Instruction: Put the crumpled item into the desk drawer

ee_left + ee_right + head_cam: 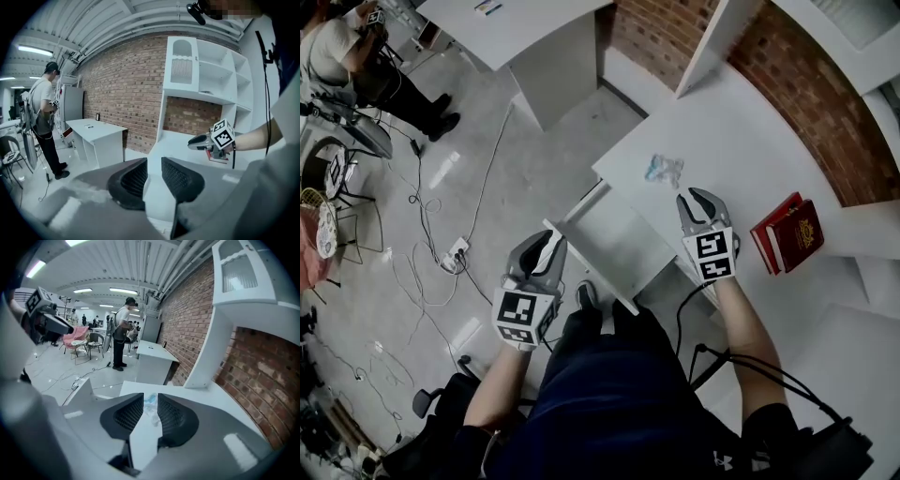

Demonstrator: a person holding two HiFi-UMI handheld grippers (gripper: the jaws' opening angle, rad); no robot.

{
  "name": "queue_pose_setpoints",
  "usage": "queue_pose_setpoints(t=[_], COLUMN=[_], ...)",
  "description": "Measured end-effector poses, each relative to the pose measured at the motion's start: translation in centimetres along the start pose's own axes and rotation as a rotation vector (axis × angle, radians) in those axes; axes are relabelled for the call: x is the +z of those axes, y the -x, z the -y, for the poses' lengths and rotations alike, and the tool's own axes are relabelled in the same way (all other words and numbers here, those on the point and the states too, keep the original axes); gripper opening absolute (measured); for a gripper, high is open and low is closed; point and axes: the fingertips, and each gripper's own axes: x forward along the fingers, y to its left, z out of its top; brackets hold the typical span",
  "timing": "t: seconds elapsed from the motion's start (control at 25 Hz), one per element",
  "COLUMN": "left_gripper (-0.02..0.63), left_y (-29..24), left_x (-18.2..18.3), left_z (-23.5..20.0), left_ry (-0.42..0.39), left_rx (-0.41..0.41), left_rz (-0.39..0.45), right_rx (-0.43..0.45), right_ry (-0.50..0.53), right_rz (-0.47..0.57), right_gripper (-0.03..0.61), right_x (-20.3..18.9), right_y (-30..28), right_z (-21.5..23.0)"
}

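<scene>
The crumpled item [663, 170], a small wad of clear bluish plastic, lies on the white desk [741, 141] near its left edge. My right gripper [697, 198] hovers just short of it, jaws open and empty. In the right gripper view the wad [150, 402] shows ahead through the gap of that gripper [151, 412], apart from both pads. The desk drawer [614, 246] stands pulled out below the desk edge. My left gripper [547, 246] is at the drawer's front corner, open with nothing in it; the left gripper view shows its jaws [153, 177] parted over the white surface.
Two red books [788, 233] lie on the desk to the right of my right gripper. A white shelf upright [712, 42] rises against the brick wall. Another white desk [539, 42] stands farther off. Cables and a power strip [455, 251] trail over the floor at left, near a person [337, 52].
</scene>
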Motion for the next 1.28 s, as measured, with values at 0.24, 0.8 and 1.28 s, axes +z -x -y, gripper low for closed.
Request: queue_pose_setpoints(t=[0.24,0.8,1.28], left_gripper=[0.104,0.104,0.104], left_y=[-1.3,-0.8,0.1], left_x=[-1.2,-4.2,-4.7], left_z=[-0.2,-1.5,-1.6], left_ry=[0.020,0.079,0.118], left_rx=[0.015,0.061,0.042], left_rz=[-0.038,-0.100,-0.088], right_rx=[0.042,0.047,0.137], right_ry=[0.115,0.207,-0.038], right_rz=[-0.157,-0.329,-0.261], right_gripper=[0.117,0.089,0.023], right_x=[-4.6,-10.2,-7.2], right_y=[-6.3,-13.1,-10.8], right_z=[-0.2,0.6,-2.5])
